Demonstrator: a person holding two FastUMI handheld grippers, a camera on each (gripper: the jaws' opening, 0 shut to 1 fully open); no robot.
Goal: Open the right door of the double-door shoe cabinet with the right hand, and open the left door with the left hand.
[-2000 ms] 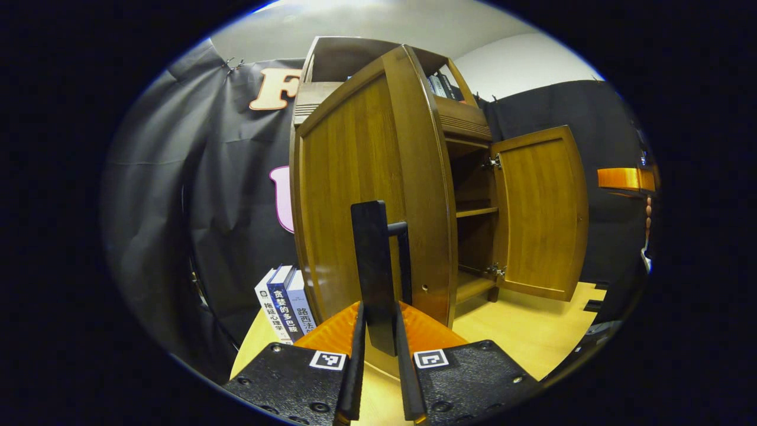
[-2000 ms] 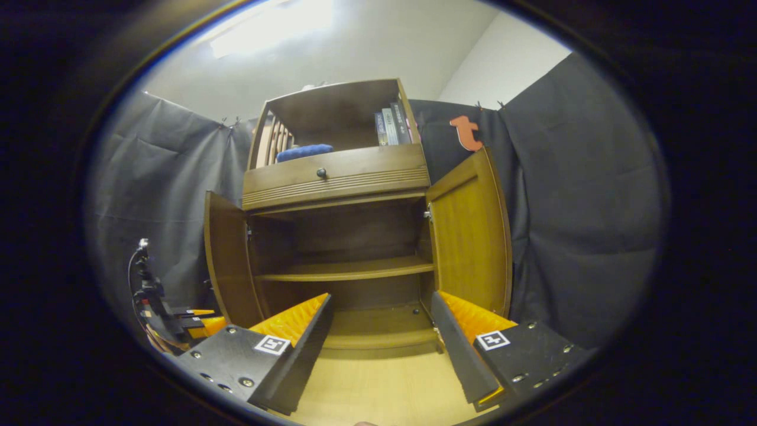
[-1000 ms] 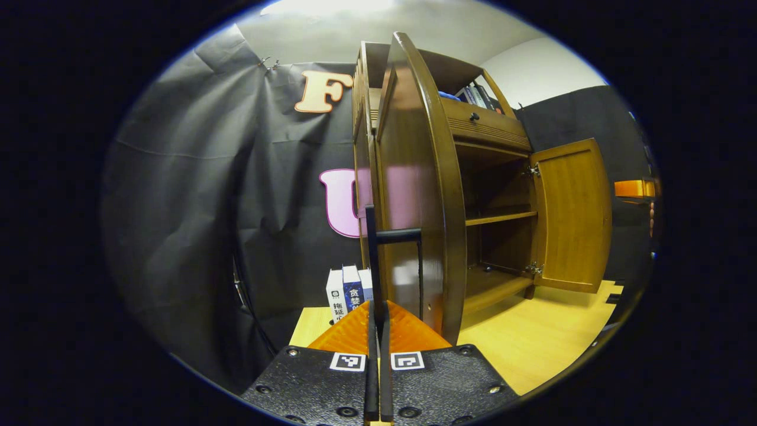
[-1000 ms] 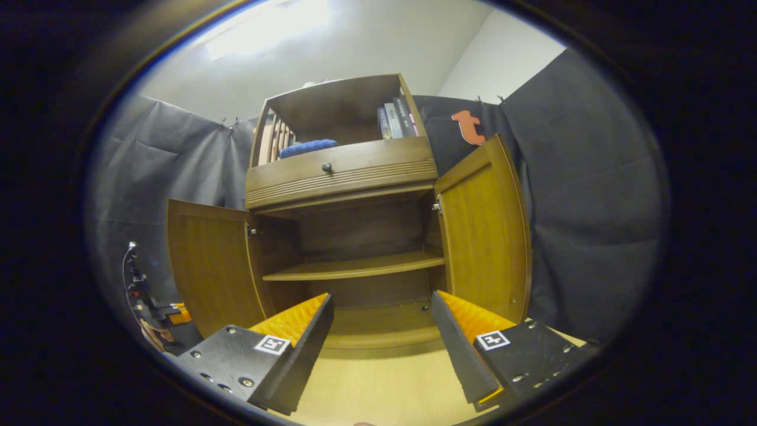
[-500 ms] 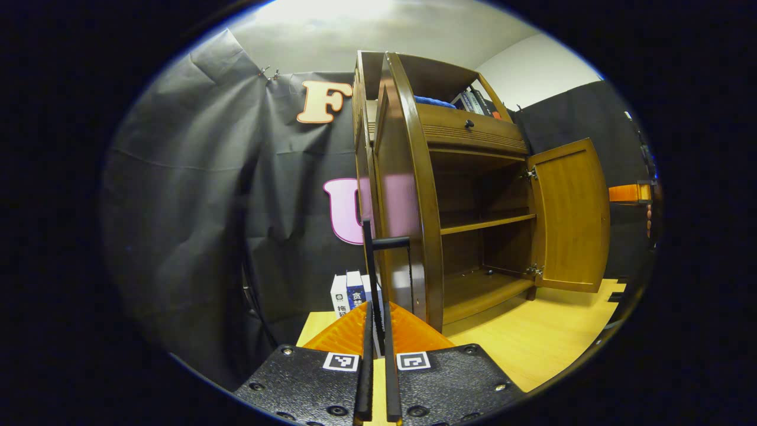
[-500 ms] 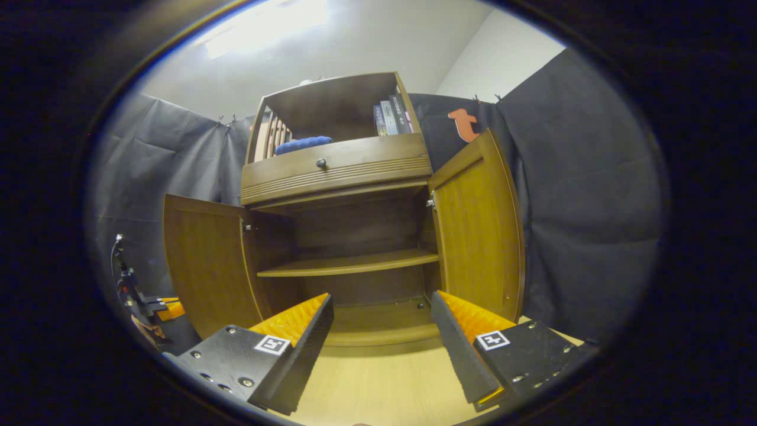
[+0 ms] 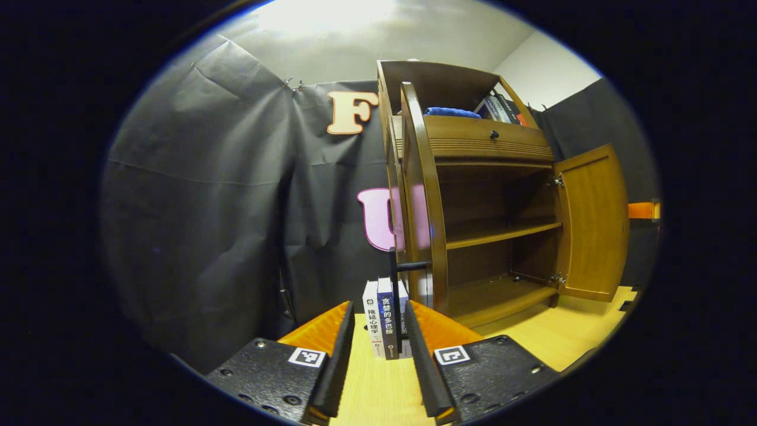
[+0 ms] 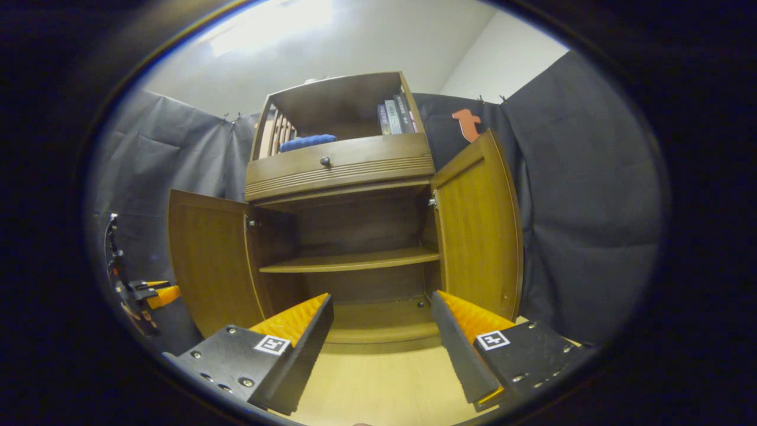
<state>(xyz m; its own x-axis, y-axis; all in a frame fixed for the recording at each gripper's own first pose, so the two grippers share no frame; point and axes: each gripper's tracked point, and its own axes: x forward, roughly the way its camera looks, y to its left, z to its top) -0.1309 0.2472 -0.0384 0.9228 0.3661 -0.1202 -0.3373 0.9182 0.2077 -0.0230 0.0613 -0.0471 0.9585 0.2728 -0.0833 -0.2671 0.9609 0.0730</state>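
Wooden door handle [image 7: 392, 296] between parted, untouching jaws.

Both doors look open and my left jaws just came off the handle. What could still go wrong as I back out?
The left hand-held gripper has its jaws open with the left door's handle between them, so pulling sideways might snag it and swing the left door. Backing straight out seems safer. The books standing just beyond the handle could topple if the door gets pushed wider.

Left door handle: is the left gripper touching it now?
Apart. In the left gripper view, the left gripper stands open and the left door handle sits between its fingers with a gap showing on each side.
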